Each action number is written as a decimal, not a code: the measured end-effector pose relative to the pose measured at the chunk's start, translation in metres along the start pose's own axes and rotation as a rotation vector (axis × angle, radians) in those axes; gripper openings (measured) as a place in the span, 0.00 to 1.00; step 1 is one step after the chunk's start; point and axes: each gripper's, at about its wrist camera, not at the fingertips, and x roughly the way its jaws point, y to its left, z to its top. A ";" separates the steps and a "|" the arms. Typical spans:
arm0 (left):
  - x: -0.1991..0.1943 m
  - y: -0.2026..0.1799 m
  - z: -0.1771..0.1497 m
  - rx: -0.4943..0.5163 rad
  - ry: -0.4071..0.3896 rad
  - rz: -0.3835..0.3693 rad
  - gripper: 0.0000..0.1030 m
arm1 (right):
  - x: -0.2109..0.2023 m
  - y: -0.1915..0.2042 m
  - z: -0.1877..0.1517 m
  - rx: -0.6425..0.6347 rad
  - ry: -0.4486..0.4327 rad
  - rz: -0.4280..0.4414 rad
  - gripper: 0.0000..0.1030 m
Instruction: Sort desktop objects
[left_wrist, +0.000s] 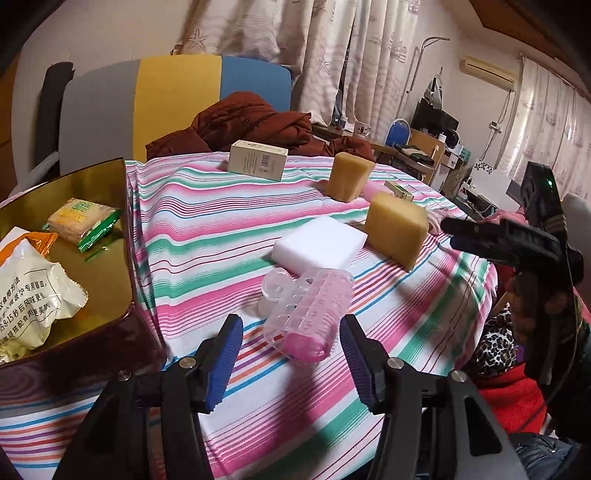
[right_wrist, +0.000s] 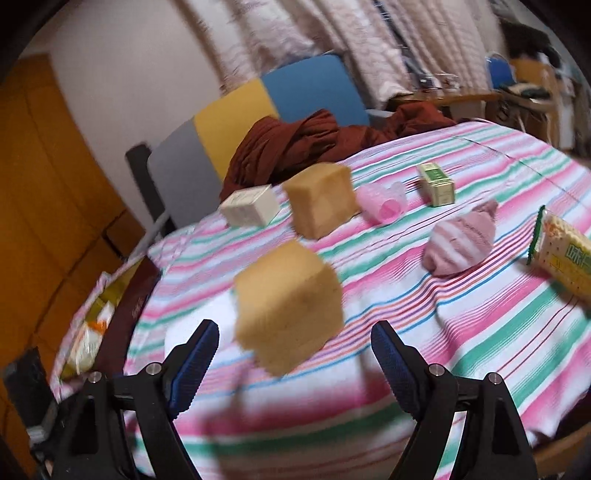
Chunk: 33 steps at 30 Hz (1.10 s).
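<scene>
white snack bag (left_wrist: 27, 295), left of the left claw: Chinese print, "8-15" readable | cream box (left_wrist: 257, 160), beyond it: barcode, digits unreadable

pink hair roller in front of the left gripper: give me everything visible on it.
The pink hair roller is a pink cylinder core inside a clear plastic clip shell with rows of slots and round finger loops at its far end. It looks like hard, translucent plastic. It lies on its side on the striped tablecloth, open pink end toward the camera, just ahead of the left gripper and partly between its open fingertips, which do not touch it. Its far end sits close to the white sponge block; contact unclear.
</scene>
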 end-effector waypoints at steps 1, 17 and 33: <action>0.002 -0.001 0.000 0.010 0.006 -0.002 0.54 | 0.000 0.004 -0.003 -0.027 0.012 -0.004 0.84; 0.031 -0.019 0.010 0.095 0.085 0.110 0.59 | 0.047 0.033 -0.048 -0.278 0.062 -0.157 1.00; 0.042 -0.034 0.003 0.110 0.031 0.156 0.89 | 0.047 0.033 -0.049 -0.295 0.035 -0.150 1.00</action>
